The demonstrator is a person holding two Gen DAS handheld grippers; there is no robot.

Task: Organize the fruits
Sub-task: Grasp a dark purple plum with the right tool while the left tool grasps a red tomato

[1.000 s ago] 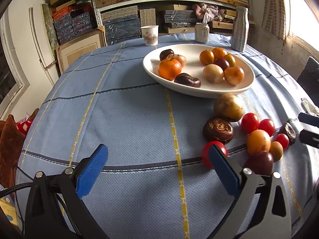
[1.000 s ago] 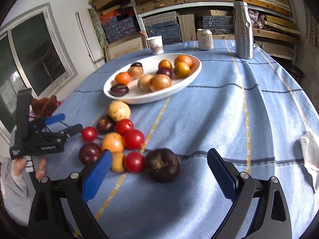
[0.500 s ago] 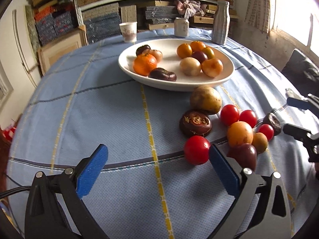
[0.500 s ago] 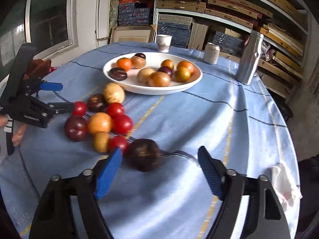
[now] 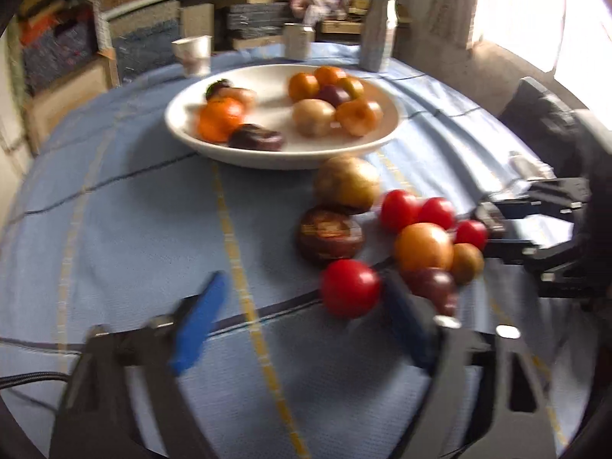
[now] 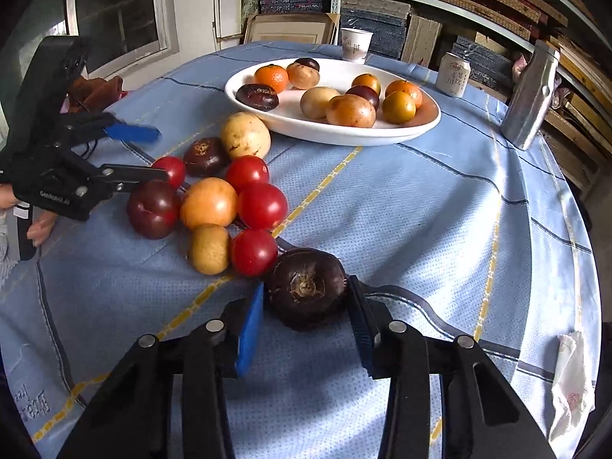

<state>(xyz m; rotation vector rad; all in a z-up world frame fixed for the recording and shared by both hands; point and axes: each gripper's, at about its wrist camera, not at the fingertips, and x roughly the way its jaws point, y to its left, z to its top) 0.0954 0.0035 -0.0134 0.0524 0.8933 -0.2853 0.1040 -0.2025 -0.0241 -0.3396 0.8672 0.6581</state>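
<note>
A white bowl [image 6: 382,135] at the back of the table holds several fruits. In front of it lies a loose cluster of fruit: red tomatoes, an orange fruit [image 6: 208,202] and a dark plum [image 6: 153,208]. My right gripper [image 6: 306,306] has a dark purple fruit [image 6: 306,287] between its blue pads. The jaws are closing and the pads meet its two sides. My left gripper [image 5: 302,317] is blurred and its jaws are closing. A red tomato [image 5: 350,288] lies between them against the right pad, well clear of the left pad [image 5: 199,321].
A paper cup [image 6: 355,44], a can [image 6: 453,74] and a metal bottle [image 6: 529,95] stand behind the bowl. A crumpled white tissue [image 6: 570,382] lies at the table's right edge. Shelves of boxes fill the back wall. A person's hand [image 6: 38,225] holds the left gripper.
Both pairs of jaws have narrowed. My right gripper has moved forward, so the dark purple fruit now sits between its pads. The left gripper has turned, bringing the red tomato between its fingers.
</note>
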